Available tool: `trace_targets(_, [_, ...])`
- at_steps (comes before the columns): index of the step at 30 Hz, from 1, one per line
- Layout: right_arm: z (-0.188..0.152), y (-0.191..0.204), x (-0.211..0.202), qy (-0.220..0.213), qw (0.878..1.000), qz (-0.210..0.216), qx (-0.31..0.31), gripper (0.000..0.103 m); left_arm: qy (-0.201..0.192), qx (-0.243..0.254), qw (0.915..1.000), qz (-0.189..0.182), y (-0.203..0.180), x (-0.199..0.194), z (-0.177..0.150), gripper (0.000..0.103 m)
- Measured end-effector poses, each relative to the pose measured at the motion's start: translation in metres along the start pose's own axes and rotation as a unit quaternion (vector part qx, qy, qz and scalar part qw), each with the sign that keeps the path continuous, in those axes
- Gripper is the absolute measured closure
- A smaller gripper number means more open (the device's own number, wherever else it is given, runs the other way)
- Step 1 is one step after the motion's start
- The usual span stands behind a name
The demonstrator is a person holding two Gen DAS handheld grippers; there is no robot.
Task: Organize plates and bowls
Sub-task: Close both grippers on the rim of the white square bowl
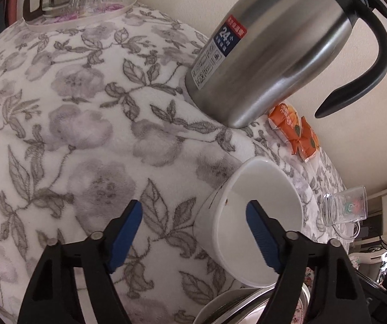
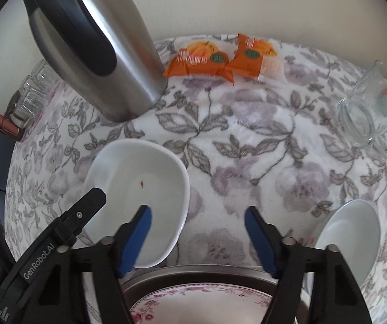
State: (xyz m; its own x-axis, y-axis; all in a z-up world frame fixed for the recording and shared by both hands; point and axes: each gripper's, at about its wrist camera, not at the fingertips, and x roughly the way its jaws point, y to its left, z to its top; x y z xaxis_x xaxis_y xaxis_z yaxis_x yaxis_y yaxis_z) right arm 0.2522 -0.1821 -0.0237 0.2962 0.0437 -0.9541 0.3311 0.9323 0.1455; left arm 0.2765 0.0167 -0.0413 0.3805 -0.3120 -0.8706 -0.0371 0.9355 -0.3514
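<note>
A white bowl (image 1: 258, 216) (image 2: 144, 178) stands on the flowered tablecloth (image 1: 85, 124). My left gripper (image 1: 193, 216) is open, with its right pad inside the bowl, its left pad over the cloth, and the bowl's wall between them untouched. My right gripper (image 2: 197, 213) is open too; its left pad hangs inside the same bowl and its right pad is over the cloth. One black finger (image 2: 93, 197) of the left gripper shows at the bowl's left rim. A second white dish (image 2: 350, 237) leans at the right. A flowered plate (image 2: 193, 297) lies in a metal plate (image 2: 193, 275) below the right gripper.
A steel thermos jug (image 1: 274, 54) (image 2: 99, 54) stands behind the bowl. Orange snack packs (image 2: 220, 59) lie by the wall. A glass mug (image 2: 372, 113) lies at the right. A tray of glasses (image 1: 85, 0) sits far left.
</note>
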Motion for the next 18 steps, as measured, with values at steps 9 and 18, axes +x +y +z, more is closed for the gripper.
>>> trace_targets(9, [-0.001,0.008,0.018,0.031,0.999,-0.002,-0.012,0.061,0.032,0.003,0.9992,-0.022,-0.002,0.016,-0.007,0.061])
trace_targets(18, [-0.001,0.018,0.019,0.03,0.999,0.018,-0.026,0.085,0.035,0.023,0.9984,-0.038,-0.007,0.02,-0.011,0.077])
